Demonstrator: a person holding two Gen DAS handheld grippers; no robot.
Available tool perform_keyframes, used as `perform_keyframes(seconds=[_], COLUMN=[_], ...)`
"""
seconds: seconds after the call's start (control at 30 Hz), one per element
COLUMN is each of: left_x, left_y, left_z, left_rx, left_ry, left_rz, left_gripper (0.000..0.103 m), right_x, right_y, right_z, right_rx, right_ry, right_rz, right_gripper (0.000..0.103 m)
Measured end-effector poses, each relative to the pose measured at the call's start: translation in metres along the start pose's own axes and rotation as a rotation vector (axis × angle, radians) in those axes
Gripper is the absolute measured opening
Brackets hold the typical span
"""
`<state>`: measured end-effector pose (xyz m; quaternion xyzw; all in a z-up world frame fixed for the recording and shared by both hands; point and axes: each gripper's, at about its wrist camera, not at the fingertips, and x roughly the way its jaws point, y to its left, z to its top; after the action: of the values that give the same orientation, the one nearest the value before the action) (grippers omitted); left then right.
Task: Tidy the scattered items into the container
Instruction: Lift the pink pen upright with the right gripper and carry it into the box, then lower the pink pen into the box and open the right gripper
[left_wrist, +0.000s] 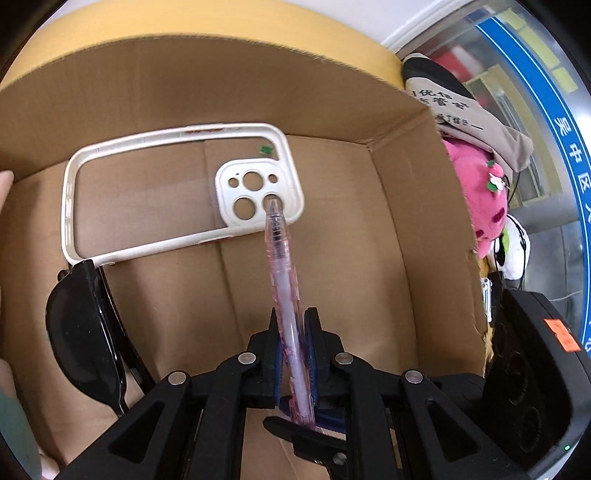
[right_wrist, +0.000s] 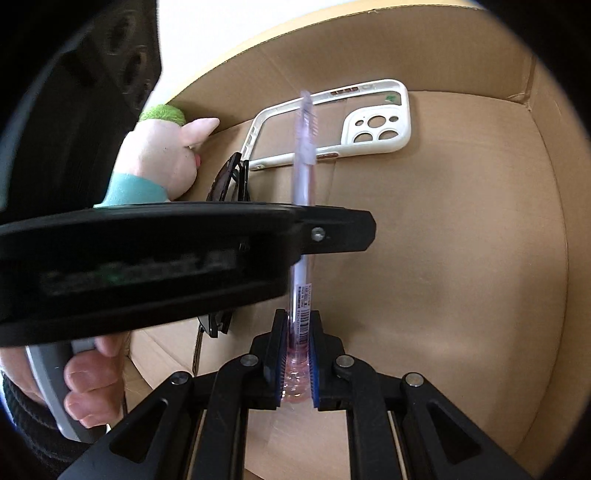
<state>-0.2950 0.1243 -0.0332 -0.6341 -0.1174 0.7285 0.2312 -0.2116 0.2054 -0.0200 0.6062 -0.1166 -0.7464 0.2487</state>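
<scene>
Pens are what we hold over the cardboard box (left_wrist: 413, 206): our left gripper (left_wrist: 294, 325) has its blue-padded fingers (left_wrist: 311, 354) pressed on a pink translucent pen (left_wrist: 282, 266), which sticks out forward and slightly tilted, its tip in front of the camera cut-outs of a white phone case (left_wrist: 177, 195) lying flat on the box floor. Our right gripper (right_wrist: 298, 328) has its fingers (right_wrist: 314, 354) clamped on the lower end of a second clear pink pen (right_wrist: 302, 206), with a barcode label just above the pads; this pen also stands out forward over the box floor, its far end blurred in front of the phone case (right_wrist: 400, 122).

Inside the box, black sunglasses (left_wrist: 83, 332) lie against the near left corner of the case, touching its rim, in the left wrist view. In the right wrist view the sunglasses (right_wrist: 229, 181) show on edge just beside the case's left end, and a pink plush toy (right_wrist: 162, 155) with a green cap and teal collar sits at the box's left wall beside them.

The body of our left gripper (right_wrist: 147, 258) crosses the right wrist view in front of the box, and our hand (right_wrist: 92, 376) wraps its grey handle at the lower left. Outside the box's right wall, in the left wrist view, we see a pink stuffed toy (left_wrist: 480, 199) and a beige bag with printed characters (left_wrist: 454, 110).
</scene>
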Motion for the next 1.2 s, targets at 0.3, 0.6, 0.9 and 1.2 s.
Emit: perform_keyframes(seconds=[0.3, 0.6, 0.9, 1.2], left_x=[-0.001, -0.016, -0.055, -0.155], left_y=[0.003, 0.004, -0.007, -0.048], left_z=[0.001, -0.003, -0.025, -0.134], left_rx=[-0.022, -0.032, 0.025, 0.244], left_ry=[-0.03, -0.082, -0.169, -0.531], left_rz=[0.015, 0.03, 0.067, 0.292], left_gripper=[0.013, 0.059, 0.059, 0.096], right_x=[-0.004, -0.014, -0.042, -0.1], right_y=[0.004, 0.009, 0.012, 0.056], right_z=[-0.012, -0.029, -0.054, -0.091], right_rx=[0.012, 0.004, -0.002, -0.076], right_ry=[-0.002, -0.016, -0.068, -0.323], right_rz=[-0.018, -0.042, -0.078, -0.154], right_gripper=[0.015, 0.033, 0.034, 0.074])
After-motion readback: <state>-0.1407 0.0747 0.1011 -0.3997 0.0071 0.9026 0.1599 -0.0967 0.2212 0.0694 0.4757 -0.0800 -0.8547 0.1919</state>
